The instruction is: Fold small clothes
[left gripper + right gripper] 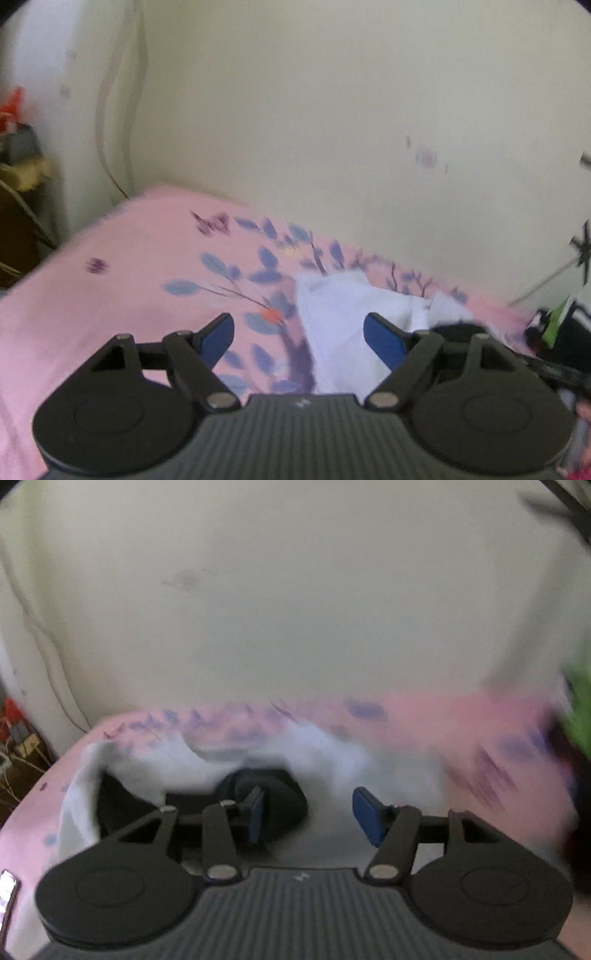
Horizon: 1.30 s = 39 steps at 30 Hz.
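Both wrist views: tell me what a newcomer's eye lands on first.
The pink floral bedsheet fills the lower half of both views, under a plain cream wall. On it lies a crumpled white garment, ahead and to the right of the open left gripper. In the right wrist view the same cloth is blurred, bunched just beyond the open right gripper, with a dark rounded object in front of it.

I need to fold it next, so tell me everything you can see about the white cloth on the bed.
The white cloth is pale, thin-looking fabric, crumpled and unfolded, lying on the pink floral bedsheet near the wall. In the right wrist view it is motion-blurred and partly drapes over the left gripper. Both the left gripper and the right gripper are open; neither pinches it.
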Motion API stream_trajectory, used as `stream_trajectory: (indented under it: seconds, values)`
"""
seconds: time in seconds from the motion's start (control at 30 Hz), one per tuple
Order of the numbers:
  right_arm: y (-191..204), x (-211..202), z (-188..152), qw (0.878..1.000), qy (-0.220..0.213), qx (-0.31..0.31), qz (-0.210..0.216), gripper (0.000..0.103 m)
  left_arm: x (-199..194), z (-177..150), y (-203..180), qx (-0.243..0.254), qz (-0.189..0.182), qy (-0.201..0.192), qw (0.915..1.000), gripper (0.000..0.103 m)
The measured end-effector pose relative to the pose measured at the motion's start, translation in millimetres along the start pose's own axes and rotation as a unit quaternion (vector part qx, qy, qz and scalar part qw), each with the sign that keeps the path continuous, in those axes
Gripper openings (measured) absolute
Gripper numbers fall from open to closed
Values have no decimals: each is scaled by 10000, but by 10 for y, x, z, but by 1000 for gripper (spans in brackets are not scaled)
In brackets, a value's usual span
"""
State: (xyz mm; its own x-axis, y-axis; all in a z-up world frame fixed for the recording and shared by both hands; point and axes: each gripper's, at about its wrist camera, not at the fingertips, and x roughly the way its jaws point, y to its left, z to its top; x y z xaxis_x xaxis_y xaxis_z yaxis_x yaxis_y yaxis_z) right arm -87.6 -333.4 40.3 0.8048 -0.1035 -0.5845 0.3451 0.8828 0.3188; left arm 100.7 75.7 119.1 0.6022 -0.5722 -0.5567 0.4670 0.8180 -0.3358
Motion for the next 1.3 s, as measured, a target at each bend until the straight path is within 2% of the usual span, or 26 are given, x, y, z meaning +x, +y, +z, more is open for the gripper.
stream_trajectory:
  seconds: [0.07,0.23,0.27,0.3,0.37,0.43,0.47,0.53,0.57,0.6,0.73,0.8,0.83,0.93,0.97,1.03,1.07,1.1,1.23,1.27,1.3]
  values:
    - [-182,-177,-23,9998,-169,45,-22,57,269,47,-197,177,69,173,9997,80]
    - [-143,-312,60,9956,-633,-671,-159,57,915,48,-591,592,382,729,9949,77]
    - [-119,-280,93,9950,-678,-722,-134,57,1014,33,-607,646,462,834,9933,70]
    - [-115,-255,110,9949,-689,-737,-76,57,1130,-3,-648,733,550,976,9910,51]
    - [-11,-80,149,9950,-646,-756,78,57,1283,-65,-701,929,700,1136,9867,35]
    - [119,80,160,9939,-586,-898,236,57,1331,-88,-725,1196,872,1016,9838,25]
    - [189,161,153,9933,-498,-1009,276,51,1332,-88,-726,1264,933,968,9828,20]
    - [300,380,105,9919,-144,-1235,262,18,1337,-68,-671,1165,925,963,9842,19]
    - [338,478,77,9907,48,-1349,178,4,1340,-61,-645,1124,909,967,9848,19]
    - [354,565,24,9883,184,-1509,-87,4,1340,-65,-626,1122,900,954,9850,19]
    - [197,510,0,9907,191,-1301,-346,2,1353,-152,-670,1327,1033,828,9823,25]
    - [94,397,-34,9924,137,-1146,-430,2,1349,-184,-715,1425,1292,776,9783,43]
    - [53,314,-50,9933,120,-1073,-410,3,1325,-188,-727,1435,1391,780,9767,45]
    - [-35,-121,-132,9949,66,-988,-213,6,1082,-210,-681,1301,1022,856,9825,44]
    - [-47,-254,-171,9952,39,-969,-160,10,960,-239,-662,1298,936,811,9838,47]
    - [-150,-603,-288,9966,16,-818,50,27,647,-329,-608,1326,784,707,9855,52]
    - [-194,-749,-350,9972,6,-730,130,40,500,-374,-578,1321,673,704,9864,54]
    - [-250,-910,-435,9978,7,-628,192,45,311,-444,-538,1302,497,710,9877,55]
    - [-378,-1414,-791,9985,59,-356,405,48,-263,-798,-446,1292,86,839,9880,63]
    - [-394,-1529,-882,9984,67,-312,458,51,-382,-896,-430,1302,10,871,9877,68]
    - [-413,-1640,-982,9984,70,-238,509,55,-502,-999,-409,1295,-67,895,9875,76]
